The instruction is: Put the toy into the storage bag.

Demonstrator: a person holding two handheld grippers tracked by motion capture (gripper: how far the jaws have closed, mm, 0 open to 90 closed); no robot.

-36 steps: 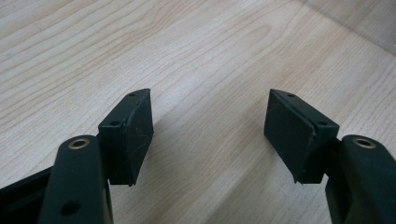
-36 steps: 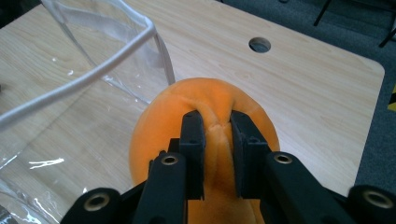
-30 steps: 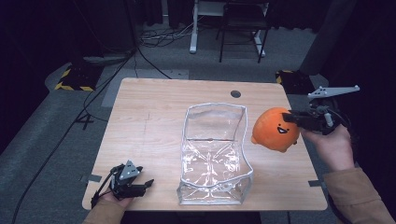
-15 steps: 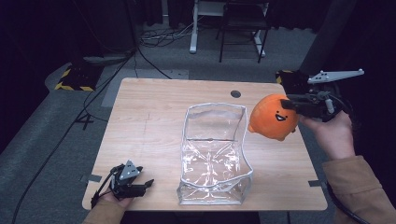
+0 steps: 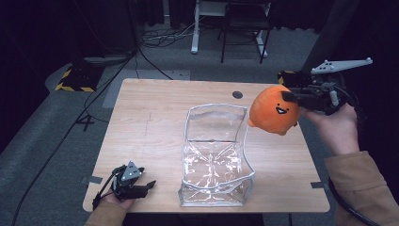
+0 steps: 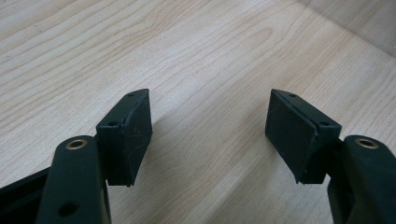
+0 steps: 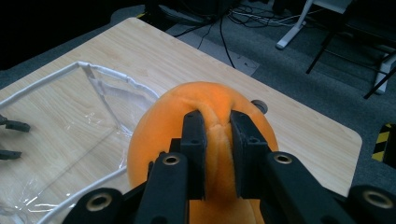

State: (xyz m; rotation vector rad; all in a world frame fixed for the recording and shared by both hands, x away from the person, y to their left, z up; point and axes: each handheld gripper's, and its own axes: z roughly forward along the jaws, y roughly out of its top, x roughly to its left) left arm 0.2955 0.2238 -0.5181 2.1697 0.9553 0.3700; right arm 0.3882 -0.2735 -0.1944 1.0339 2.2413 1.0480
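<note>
An orange plush toy (image 5: 274, 110) with a small smiling face hangs in the air above the table's right side, beside the top right corner of a clear plastic bag (image 5: 216, 155). My right gripper (image 5: 288, 96) is shut on a fold of the orange plush toy (image 7: 215, 135), seen pinched between my right gripper (image 7: 216, 122) jaws. The clear plastic bag (image 7: 70, 116), white-rimmed and open at the top, stands in the table's middle. My left gripper (image 5: 148, 185) rests at the front left edge, and in the left gripper view my left gripper (image 6: 209, 123) is open over bare wood.
The wooden table (image 5: 150, 122) has a round cable hole (image 5: 237, 94) near its far edge. Beyond it are a chair and desk legs (image 5: 244, 33) and floor cables (image 5: 160, 37). A black-and-yellow striped block (image 5: 73, 77) lies on the floor at far left.
My right gripper has lifted the orange plush toy higher and carried it a little toward the far side. The left gripper has stayed put.
</note>
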